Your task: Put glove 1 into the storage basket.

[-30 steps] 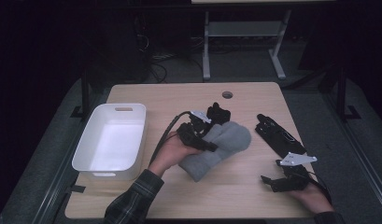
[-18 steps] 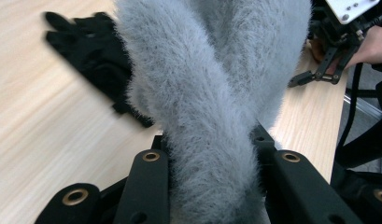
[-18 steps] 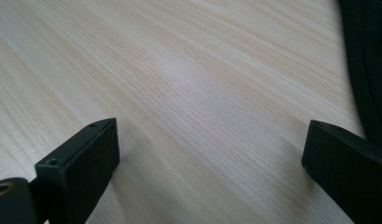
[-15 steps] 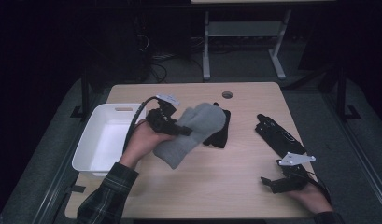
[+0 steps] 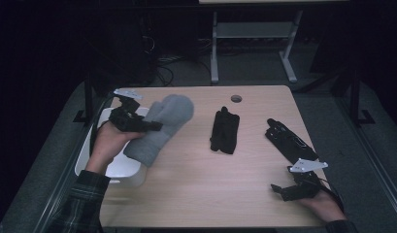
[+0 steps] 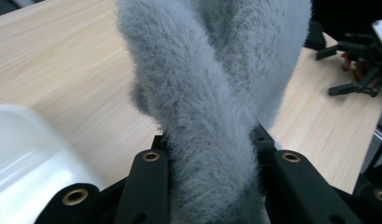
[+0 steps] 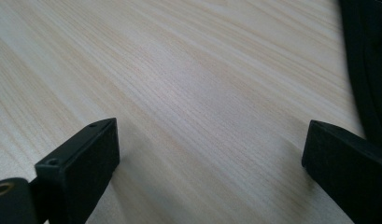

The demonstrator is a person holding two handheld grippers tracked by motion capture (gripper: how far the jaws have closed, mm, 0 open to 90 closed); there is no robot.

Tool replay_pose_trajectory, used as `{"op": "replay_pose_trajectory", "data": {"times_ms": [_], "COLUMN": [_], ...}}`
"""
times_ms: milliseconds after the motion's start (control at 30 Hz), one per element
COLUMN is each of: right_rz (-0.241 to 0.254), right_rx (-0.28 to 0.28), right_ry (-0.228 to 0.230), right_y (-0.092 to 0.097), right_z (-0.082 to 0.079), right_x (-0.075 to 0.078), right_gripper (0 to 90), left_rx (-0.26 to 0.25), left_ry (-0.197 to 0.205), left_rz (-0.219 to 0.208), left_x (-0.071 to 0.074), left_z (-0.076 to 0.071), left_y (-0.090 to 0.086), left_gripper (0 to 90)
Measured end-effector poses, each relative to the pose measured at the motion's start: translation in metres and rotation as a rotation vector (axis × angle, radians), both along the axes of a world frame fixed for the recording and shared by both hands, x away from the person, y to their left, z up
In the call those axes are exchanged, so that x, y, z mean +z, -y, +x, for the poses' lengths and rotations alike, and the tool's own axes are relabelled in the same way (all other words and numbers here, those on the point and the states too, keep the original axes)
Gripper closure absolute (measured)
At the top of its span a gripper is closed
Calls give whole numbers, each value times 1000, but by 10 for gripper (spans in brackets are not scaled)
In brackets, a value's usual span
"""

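A grey fuzzy mitten point(image 5: 162, 127) is observed lifted clear of the table point(image 5: 196, 194), over its left edge, held at its cuff end between black jaws. Its body is tilted, with the rounded tip and the thumb raised toward the far left corner and the cuff lowered toward the near side. In the left gripper view the pile point(image 6: 212, 93) is seen to be soft, long-fibred and uniformly grey, pinched narrow at the cuff.

the surface point(image 5: 186, 194) lies bare along its near middle, so tongs can pass there. further back, two black gloves point(image 5: 225, 130) point(image 5: 289, 141) and the white bin point(image 5: 113, 170) at the left edge stand in the way.
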State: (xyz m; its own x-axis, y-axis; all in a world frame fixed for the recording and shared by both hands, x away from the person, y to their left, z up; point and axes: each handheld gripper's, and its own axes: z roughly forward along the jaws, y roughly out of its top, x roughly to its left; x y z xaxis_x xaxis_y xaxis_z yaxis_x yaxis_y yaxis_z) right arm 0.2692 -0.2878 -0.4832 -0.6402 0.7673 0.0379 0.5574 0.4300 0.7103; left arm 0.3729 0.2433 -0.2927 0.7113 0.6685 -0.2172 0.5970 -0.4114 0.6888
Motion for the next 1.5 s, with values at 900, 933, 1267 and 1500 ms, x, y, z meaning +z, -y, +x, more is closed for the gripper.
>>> {"op": "replay_pose_trajectory", "data": {"times_ms": [900,933,1267,1500], "right_rz": [0,0,0,0], "right_rx": [-1,-1,-1,-1], "right_ry": [-1,-1,-1,0], "right_y": [0,0,0,0], "right_z": [0,0,0,0], "right_x": [0,0,0,0], "right_gripper": [39,39,39,39], "left_rx": [252,259,298,303], "left_ry": [-144,-152,-228,-230], "left_rz": [-11,-9,52,134], "left_x": [-62,-66,-104,-116], "left_z": [10,12,30,33], "left_y": [-110,-110,-110,-109], "left_gripper": [676,675,651,547]}}
